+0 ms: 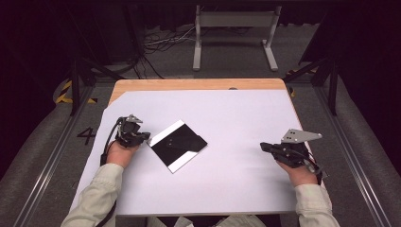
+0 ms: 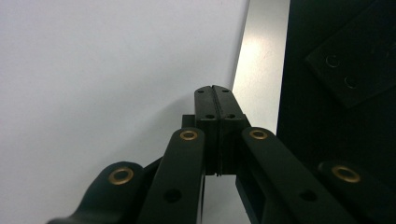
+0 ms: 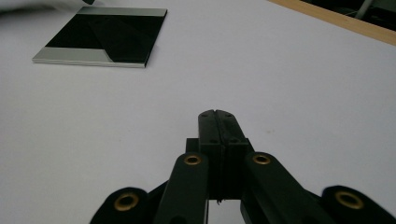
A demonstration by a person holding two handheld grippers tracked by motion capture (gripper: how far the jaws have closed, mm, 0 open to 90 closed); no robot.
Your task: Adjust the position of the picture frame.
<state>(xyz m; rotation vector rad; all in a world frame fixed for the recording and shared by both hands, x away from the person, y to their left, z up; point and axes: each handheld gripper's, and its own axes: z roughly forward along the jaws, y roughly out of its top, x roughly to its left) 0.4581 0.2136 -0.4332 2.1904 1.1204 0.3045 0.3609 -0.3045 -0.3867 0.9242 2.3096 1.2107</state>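
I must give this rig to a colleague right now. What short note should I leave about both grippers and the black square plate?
Left gripper: shut, empty, resting beside the left corner of the black square plate.
Right gripper: shut, empty, well to the plate's right, pointing toward it.
Plate: flat on the white table sheet, silver strips along two opposite edges.
Done: nothing visible; plate not gripped.
Left: probably open the jaws and take hold of the plate.

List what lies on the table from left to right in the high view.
Left gripper → black square plate with silver edges → right gripper, all on the white table.
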